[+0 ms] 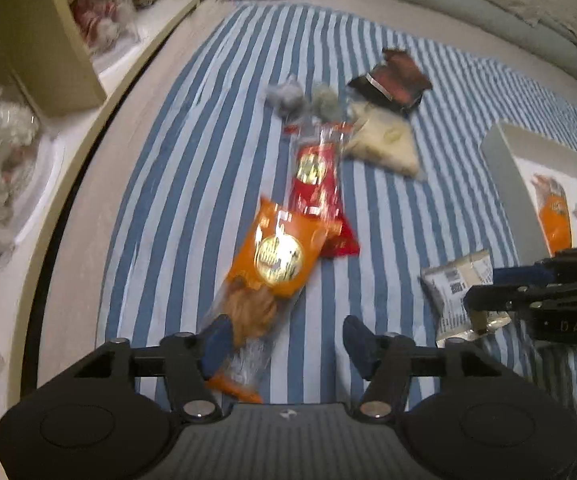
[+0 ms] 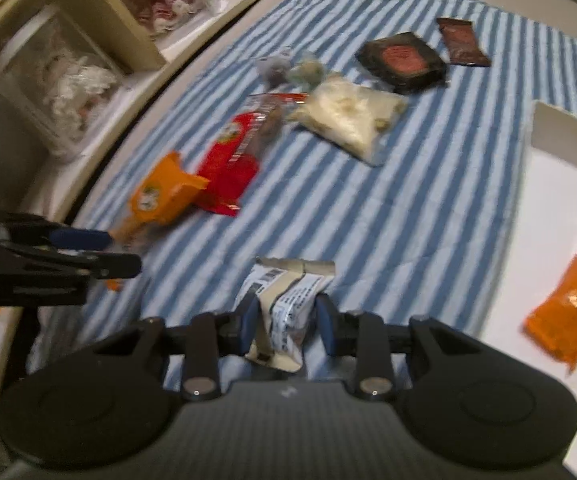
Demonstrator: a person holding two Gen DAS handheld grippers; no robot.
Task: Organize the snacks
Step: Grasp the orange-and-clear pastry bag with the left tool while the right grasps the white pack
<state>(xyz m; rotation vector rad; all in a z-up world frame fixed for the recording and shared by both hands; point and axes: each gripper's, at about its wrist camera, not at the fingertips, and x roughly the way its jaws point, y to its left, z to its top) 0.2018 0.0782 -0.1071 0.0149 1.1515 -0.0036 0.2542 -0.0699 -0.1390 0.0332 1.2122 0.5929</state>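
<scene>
Snacks are only partly sorted, I'd say. The white box (image 2: pixel 556 168) on the right has one orange packet (image 2: pixel 576 300) lying in it, and the left wrist view hints at something more inside, too cut off to name. Everything else is out on the striped blue sheet (image 2: pixel 428 200).

The right gripper (image 2: pixel 288 320) is clenched on a grey-white printed pouch (image 2: pixel 288 296), crumpled between its pads, near the middle of the sheet just left of the box; my guess is that's next in. The left gripper (image 1: pixel 284 340) is released, jaws apart, with the tail of another orange packet (image 1: pixel 276 256) sitting between them, touching the left finger (image 1: pixel 216 340) but not pinched.

Left to go: that orange packet, the red packet (image 1: pixel 320 188) tucked under its far end, a clear bag of pale stuff (image 1: pixel 384 140), a dark square pack (image 2: pixel 402 60), a brown bar wrapper (image 2: pixel 462 42) farthest out, and a couple of small grey wrapped bits (image 1: pixel 288 96).
</scene>
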